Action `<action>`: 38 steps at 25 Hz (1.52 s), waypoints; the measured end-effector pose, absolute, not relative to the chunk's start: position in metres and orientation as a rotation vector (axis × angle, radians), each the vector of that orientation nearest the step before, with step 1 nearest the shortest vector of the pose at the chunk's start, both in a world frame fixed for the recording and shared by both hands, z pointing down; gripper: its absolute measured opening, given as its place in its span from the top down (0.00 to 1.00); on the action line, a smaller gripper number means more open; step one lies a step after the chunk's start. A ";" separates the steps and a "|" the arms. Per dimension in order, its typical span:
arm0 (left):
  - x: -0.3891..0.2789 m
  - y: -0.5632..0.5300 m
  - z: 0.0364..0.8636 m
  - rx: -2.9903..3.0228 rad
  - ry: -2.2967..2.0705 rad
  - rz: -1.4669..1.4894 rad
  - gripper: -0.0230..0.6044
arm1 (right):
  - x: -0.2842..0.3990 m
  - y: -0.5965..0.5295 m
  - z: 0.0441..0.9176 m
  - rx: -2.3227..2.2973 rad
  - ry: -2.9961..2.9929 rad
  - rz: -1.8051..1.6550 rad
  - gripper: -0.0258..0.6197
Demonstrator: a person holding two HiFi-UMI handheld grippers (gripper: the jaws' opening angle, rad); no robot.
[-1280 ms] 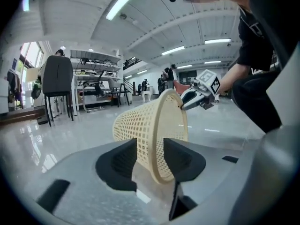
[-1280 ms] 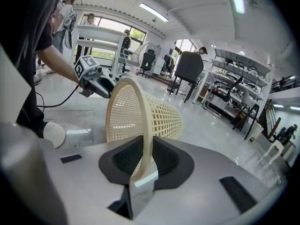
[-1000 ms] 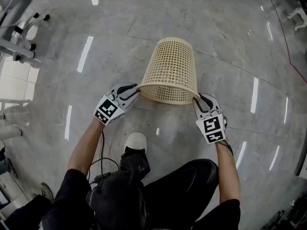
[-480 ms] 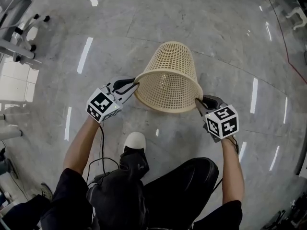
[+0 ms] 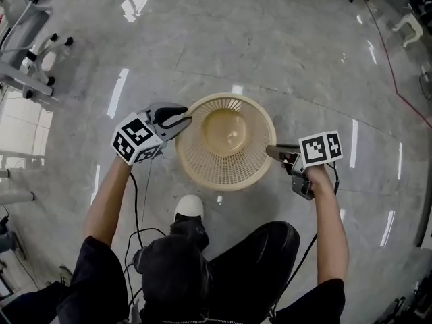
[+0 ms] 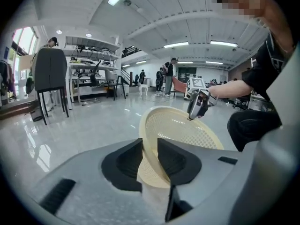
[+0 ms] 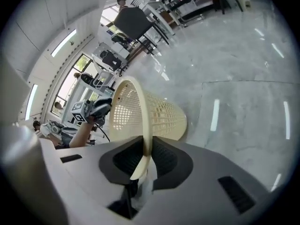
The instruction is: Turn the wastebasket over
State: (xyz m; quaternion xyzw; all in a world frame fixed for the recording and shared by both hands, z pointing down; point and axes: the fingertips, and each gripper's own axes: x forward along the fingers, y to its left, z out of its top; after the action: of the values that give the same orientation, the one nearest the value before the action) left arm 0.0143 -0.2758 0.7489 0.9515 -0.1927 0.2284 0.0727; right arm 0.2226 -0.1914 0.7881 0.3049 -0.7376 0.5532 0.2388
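I operated in a large open lab hall, identified by a polished grey stone floor (image 5: 290,59), long ceiling strip lights (image 6: 177,45), white equipment shelving (image 6: 89,48), a tall black chair (image 6: 49,71) and standing people (image 6: 167,76) in the background.

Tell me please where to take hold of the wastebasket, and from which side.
Take the wastebasket by its rim, at two opposite points, coming from the left and the right. It opens upward, and the rim is a thin solid band that jaws can close on, while the mesh wall is wide and tapered.
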 end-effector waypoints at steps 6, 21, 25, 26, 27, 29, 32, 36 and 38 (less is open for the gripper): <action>0.010 -0.307 0.761 2.962 -0.890 0.600 0.80 | 0.223 -0.240 0.784 1.108 -2.193 1.256 0.85; 0.020 -0.345 0.775 2.884 -1.126 0.450 0.81 | 0.243 -0.283 0.790 1.584 -2.250 0.744 0.79; 0.017 -0.347 0.767 2.896 -1.163 0.417 0.81 | 0.244 -0.286 0.772 1.626 -2.191 0.512 0.76; 0.014 -0.345 0.760 2.909 -1.182 0.392 0.81 | 0.245 -0.285 0.764 1.650 -2.178 0.467 0.76; 0.010 -0.343 0.752 2.924 -1.199 0.365 0.81 | 0.246 -0.284 0.755 1.664 -2.161 0.430 0.76; 0.002 -0.336 0.731 2.953 -1.214 0.305 0.81 | 0.247 -0.280 0.733 1.668 -2.133 0.374 0.77; -0.006 -0.320 0.689 2.988 -1.150 0.262 0.89 | 0.241 -0.272 0.688 1.671 -2.141 0.317 0.91; -0.006 -0.289 0.609 2.974 -1.061 0.263 0.95 | 0.218 -0.250 0.593 1.674 -2.218 0.246 0.93; -0.007 -0.281 0.553 2.968 -1.069 0.243 0.95 | 0.206 -0.238 0.531 1.709 -2.252 0.211 0.93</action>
State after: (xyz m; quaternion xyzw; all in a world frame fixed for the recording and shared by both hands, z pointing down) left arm -0.0072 -0.2809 0.5533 0.9380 -0.3379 0.0768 -0.0110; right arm 0.2064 -0.2382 0.5309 0.5958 -0.7850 0.0734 0.1528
